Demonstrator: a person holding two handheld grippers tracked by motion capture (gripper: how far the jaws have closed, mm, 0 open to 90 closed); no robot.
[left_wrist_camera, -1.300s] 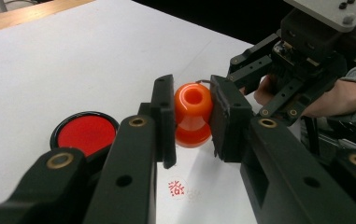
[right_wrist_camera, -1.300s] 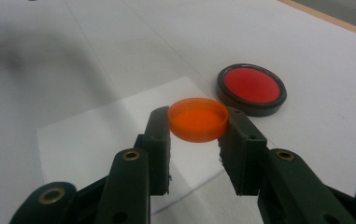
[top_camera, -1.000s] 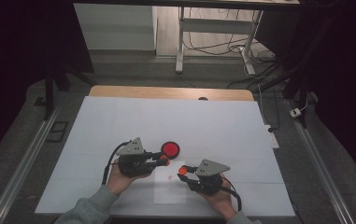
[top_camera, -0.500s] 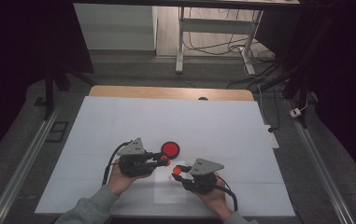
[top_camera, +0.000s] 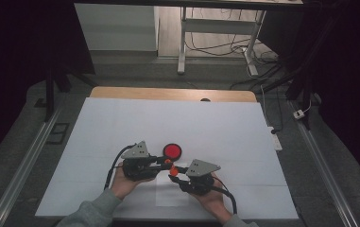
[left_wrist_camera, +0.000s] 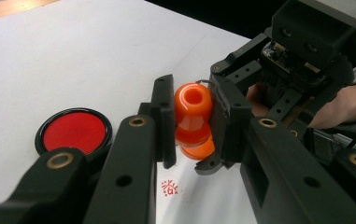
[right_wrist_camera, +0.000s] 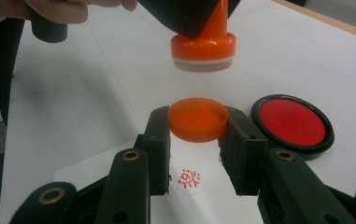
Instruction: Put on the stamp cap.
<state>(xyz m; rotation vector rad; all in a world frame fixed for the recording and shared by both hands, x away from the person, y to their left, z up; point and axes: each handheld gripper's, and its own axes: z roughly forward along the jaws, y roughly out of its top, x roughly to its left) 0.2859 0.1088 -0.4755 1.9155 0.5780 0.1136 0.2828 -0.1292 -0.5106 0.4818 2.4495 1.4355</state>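
Paper [top_camera: 121, 137] covers the table, white and unprinted save one small red seal mark [right_wrist_camera: 188, 178] whose characters are too small to read. Going left to right in the high view, the left gripper [top_camera: 167, 162] comes first, clamped on the handle of an orange stamp [left_wrist_camera: 193, 109] lifted off the sheet. At twelve o'clock from it lies a round red ink pad [top_camera: 172, 151] in a black case, unlabelled. The right gripper [top_camera: 173, 172], at four o'clock from the left one, is closed on the stamp's orange cap [right_wrist_camera: 197, 118], held directly beneath the stamp's face and apart from it.
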